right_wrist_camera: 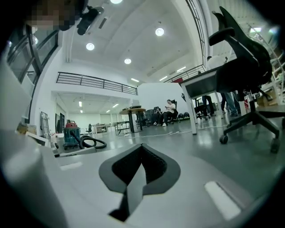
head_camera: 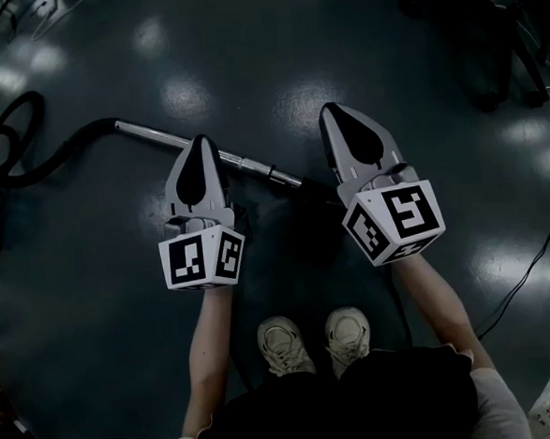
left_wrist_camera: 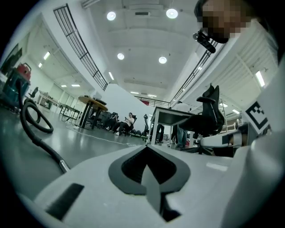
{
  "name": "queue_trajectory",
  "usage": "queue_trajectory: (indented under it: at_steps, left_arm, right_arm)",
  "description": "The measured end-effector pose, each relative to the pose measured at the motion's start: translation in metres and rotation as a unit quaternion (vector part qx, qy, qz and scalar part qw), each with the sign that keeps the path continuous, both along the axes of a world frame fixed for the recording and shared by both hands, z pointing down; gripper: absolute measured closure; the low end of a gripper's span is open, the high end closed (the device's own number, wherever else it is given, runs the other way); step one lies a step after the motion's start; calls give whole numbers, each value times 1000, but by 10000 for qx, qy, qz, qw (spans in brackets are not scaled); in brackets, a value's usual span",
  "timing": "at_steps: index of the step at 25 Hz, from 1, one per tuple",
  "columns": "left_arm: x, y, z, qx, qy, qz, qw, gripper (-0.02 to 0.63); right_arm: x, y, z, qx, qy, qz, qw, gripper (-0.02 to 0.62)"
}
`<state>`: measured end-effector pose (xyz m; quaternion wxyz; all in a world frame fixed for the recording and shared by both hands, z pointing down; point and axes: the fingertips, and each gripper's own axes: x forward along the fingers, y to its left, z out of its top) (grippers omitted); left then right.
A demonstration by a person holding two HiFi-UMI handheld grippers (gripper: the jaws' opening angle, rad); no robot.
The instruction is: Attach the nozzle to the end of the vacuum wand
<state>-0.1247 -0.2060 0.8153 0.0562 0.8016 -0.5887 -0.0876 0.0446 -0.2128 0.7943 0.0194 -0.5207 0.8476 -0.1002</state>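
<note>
Hovering level above the floor [head_camera: 94, 311], the left hand-held gripper [head_camera: 198, 146] and right hand-held gripper [head_camera: 339, 115] are clenched empty, likely pausing clear of the vacuum wand [head_camera: 152, 135] lying below; the nozzle isn't discernible.

- Wand [head_camera: 252, 162]: a stretch is covered by the left gripper [head_camera: 199, 140]. Its right end fades into the dark floor [head_camera: 243, 38] near the right gripper [head_camera: 331, 110], and what joins it there cannot be told.
- Hose [head_camera: 6, 139]: the loop is cut by the head view's left edge.
- Cable [head_camera: 528, 271]: runs off the right edge.
- Vacuum [left_wrist_camera: 18, 80]: clipped at the left rim of the left gripper view.
- Seated person [right_wrist_camera: 169, 108]: too small for detail.
- Chair [right_wrist_camera: 245, 71]: the base runs off the right edge.
</note>
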Motion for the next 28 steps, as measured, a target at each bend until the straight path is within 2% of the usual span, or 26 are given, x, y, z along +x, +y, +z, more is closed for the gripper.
queue_trajectory:
  at_steps: [3, 5, 7, 10, 13, 16, 19, 22, 25, 28]
  left_arm:
    - [-6, -14, -37, 338, -220, -239, 9989, 603]
    - [-11, -24, -93, 474, -295, -370, 9978, 603]
    - [-13, -30, -171, 532, -523, -412, 9964, 603]
    - [-27, -29, -315, 411, -485, -561, 9964, 603]
    - [-40, -10, -475, 90, -212, -649, 9976, 603]
    - [-41, 17, -638, -10, -191, -688, 9975, 603]
    - [-34, 50, -759, -8, -2, -753, 9972, 603]
    - [-14, 73, -821, 278, -117, -534, 9981, 603]
    - [0, 97, -840, 528, -374, -376, 9972, 603]
    - [3, 118, -845, 574, -515, -378, 9963, 603]
  right_arm:
    - [1, -10, -22, -100, -146, 96, 9998, 589]
    - [1, -18, -63, -212, -73, 52, 9997, 589]
    - [5, -25, -133, -205, 149, 85, 9996, 589]
    - [5, -26, -272, -327, 235, 233, 9989, 589]
    - [-22, -10, -435, -521, 262, -24, 9983, 589]
    - [-47, 19, -605, -341, 500, -300, 9977, 589]
    - [-55, 55, -727, -202, 777, -492, 9956, 589]
    - [-49, 82, -782, -101, 599, -640, 9961, 589]
    - [-40, 99, -792, -131, 254, -607, 9977, 589]
    - [-41, 113, -802, -113, 4, -614, 9980, 589]
